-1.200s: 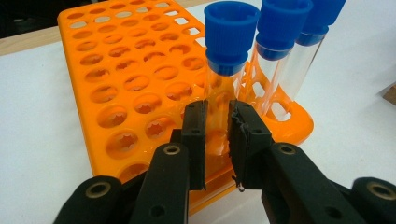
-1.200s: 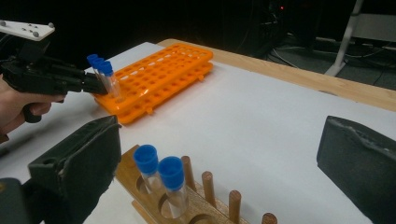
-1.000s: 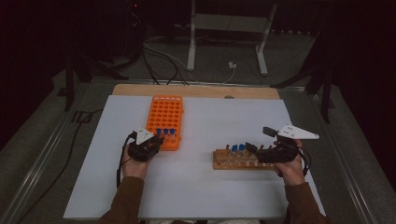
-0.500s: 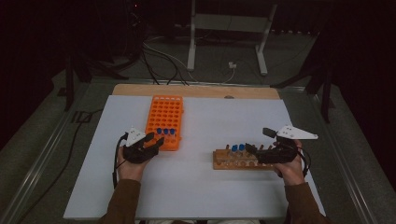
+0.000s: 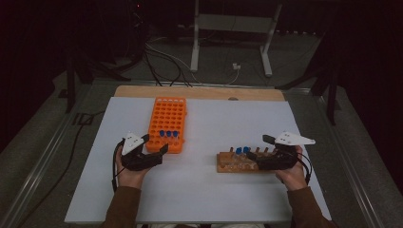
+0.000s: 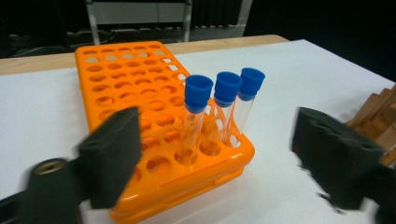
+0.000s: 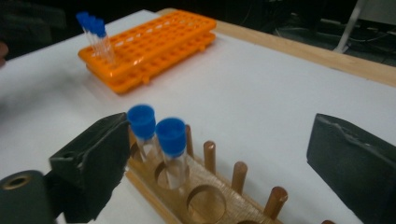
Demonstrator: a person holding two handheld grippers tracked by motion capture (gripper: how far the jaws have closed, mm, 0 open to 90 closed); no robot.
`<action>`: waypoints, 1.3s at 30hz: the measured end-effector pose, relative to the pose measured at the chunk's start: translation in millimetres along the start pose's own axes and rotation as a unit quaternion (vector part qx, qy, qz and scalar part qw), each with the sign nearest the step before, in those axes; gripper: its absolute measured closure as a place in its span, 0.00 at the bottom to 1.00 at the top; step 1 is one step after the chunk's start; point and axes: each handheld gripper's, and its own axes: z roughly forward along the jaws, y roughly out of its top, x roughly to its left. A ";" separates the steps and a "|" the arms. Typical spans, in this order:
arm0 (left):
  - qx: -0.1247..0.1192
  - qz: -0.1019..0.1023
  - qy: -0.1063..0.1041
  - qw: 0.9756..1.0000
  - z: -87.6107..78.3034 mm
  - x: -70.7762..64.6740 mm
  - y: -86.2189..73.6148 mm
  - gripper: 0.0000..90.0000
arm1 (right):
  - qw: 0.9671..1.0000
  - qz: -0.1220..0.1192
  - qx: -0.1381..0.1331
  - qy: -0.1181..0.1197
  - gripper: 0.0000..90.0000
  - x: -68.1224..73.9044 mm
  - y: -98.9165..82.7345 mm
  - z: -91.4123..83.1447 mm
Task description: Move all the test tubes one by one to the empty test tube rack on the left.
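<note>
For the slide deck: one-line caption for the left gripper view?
Open left gripper facing three blue-capped tubes in orange rack.

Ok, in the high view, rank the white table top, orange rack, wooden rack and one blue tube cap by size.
1. white table top
2. orange rack
3. wooden rack, looks a little smaller
4. blue tube cap

I'm holding the left gripper at lower left of the high view, jaws just opening, nothing between; right gripper at lower right, jaws closing slightly, gaping.
</note>
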 end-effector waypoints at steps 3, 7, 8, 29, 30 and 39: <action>0.005 0.002 0.003 1.000 -1.5 -1.8 1.6 0.01 | 1.000 -0.009 0.012 0.006 0.17 1.4 -3.2 2.9; 0.003 0.006 0.002 1.000 -1.6 -3.2 2.8 0.01 | 0.999 -0.018 0.024 0.013 0.26 2.6 -7.0 6.6; 0.004 0.008 0.004 1.000 -1.0 -3.7 2.8 0.01 | 0.999 -0.021 0.027 0.014 0.30 3.1 -7.5 7.4; 0.012 0.011 0.010 1.000 4.4 -5.1 0.3 0.01 | 0.995 -0.079 0.040 0.035 0.83 15.4 -14.1 18.9; 0.012 0.011 0.010 1.000 4.6 -5.0 0.1 0.01 | 0.995 -0.080 0.040 0.038 0.83 15.6 -14.1 18.9; 0.014 0.011 0.010 1.000 5.0 -4.8 -0.5 0.01 | 0.995 -0.080 0.041 0.044 0.85 17.3 -13.9 18.9</action>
